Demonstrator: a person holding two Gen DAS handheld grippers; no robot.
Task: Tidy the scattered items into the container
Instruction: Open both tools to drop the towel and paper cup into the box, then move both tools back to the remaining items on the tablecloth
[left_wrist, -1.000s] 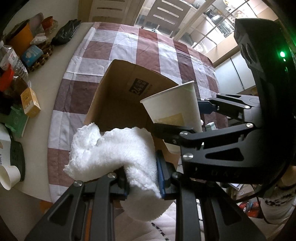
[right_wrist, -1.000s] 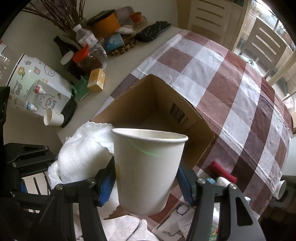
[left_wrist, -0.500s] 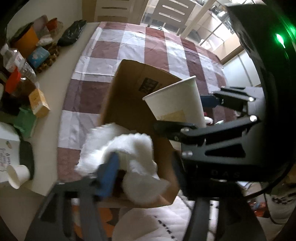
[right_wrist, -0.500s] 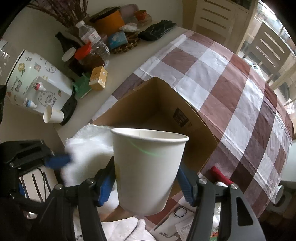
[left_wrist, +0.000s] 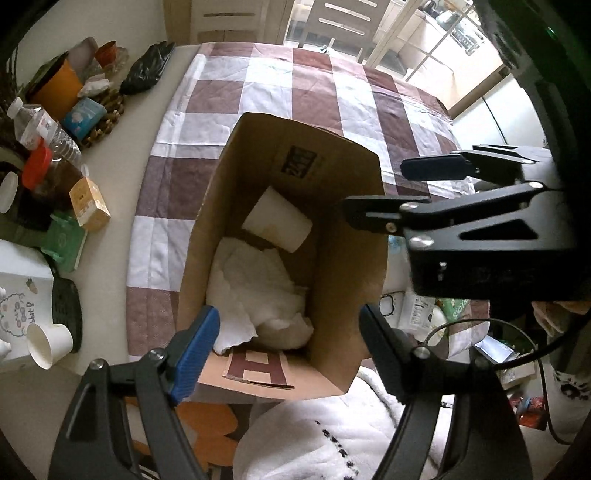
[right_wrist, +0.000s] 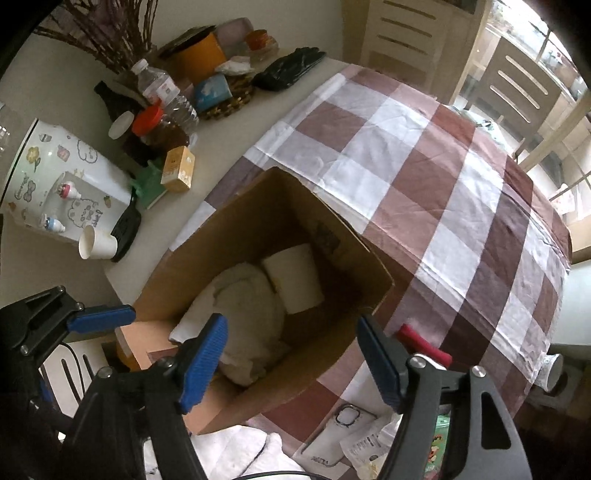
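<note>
Release is the step in hand: our left gripper (left_wrist: 288, 354) and right gripper (right_wrist: 291, 354) hang over the cardboard box (left_wrist: 343, 280), jaws opening, nothing between them. The white towel (left_wrist: 255, 291) and paper cup (left_wrist: 277, 225) lie inside the box, the cup on its side against the towel. A second ago we held both above the box. Next, we judge, comes lifting clear and picking among the clutter beside the box, such as the phone case (right_wrist: 338, 432).
</note>
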